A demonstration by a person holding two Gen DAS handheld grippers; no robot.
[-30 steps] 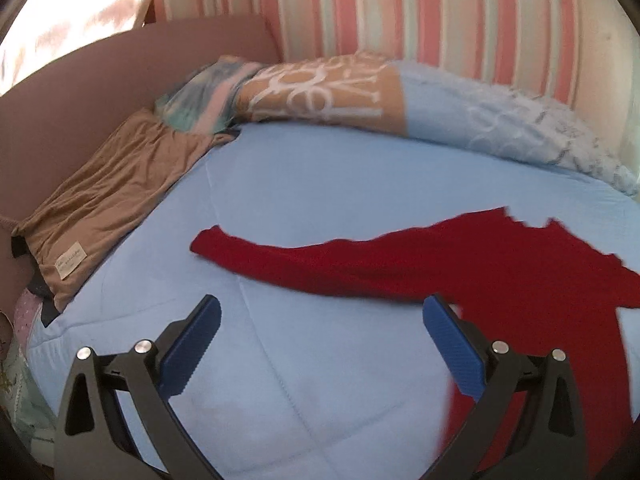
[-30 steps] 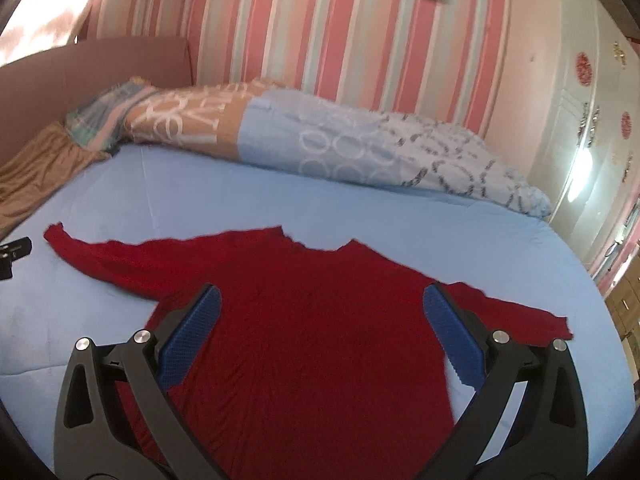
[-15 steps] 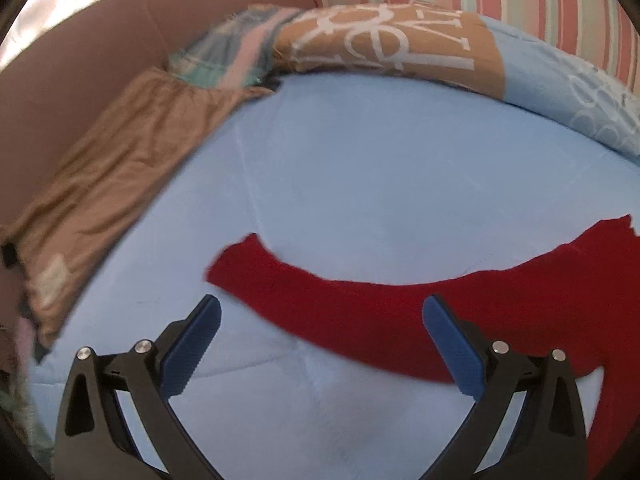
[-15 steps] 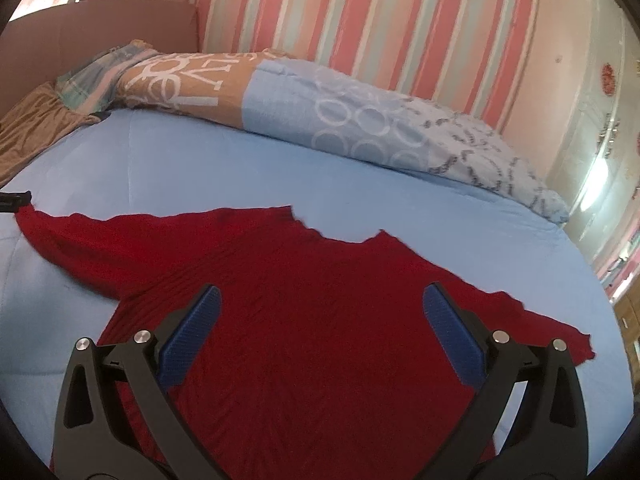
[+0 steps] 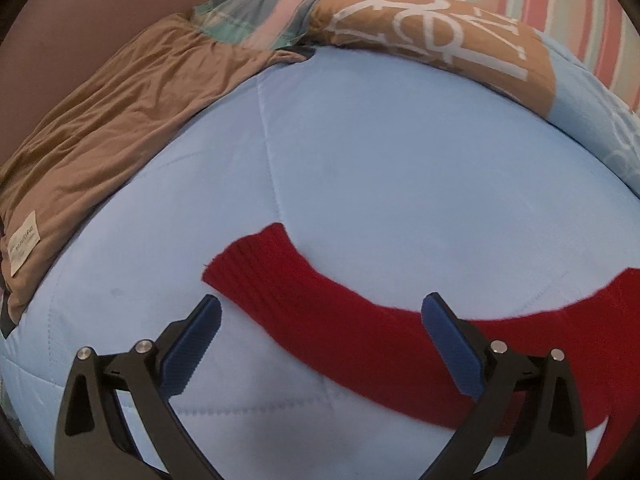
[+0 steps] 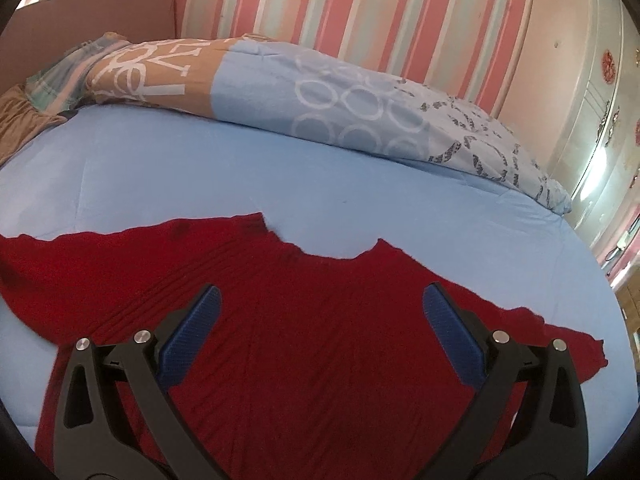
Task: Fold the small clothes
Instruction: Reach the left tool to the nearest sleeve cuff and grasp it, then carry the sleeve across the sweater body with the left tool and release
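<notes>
While the red sweater lies spread flat on the light blue bedsheet, neckline toward the rolled duvet and both sleeves stretched outward, no fold appears to have been made; the step in hand reads as the approach to the first grasp. Left gripper: jaws spread wide, nothing between them, poised low over the left sleeve just short of its ribbed cuff. Right gripper: likewise parted and empty, hanging above the chest of the garment below the collar. Next move, as judged: the left jaws need to come down around the cuff or sleeve edge and pinch a single layer of knit without catching the sheet, so the sleeve can be carried inward across the body. Brown cloth, with a small label, lies along the bed's left edge, well apart from the sweater. Not ascertainable: the hem and lower body, cut off beneath both grippers; whether either tool touches the fabric; the right cuff's outline, reduced to a ragged tip at the frame's distorted margin.
</notes>
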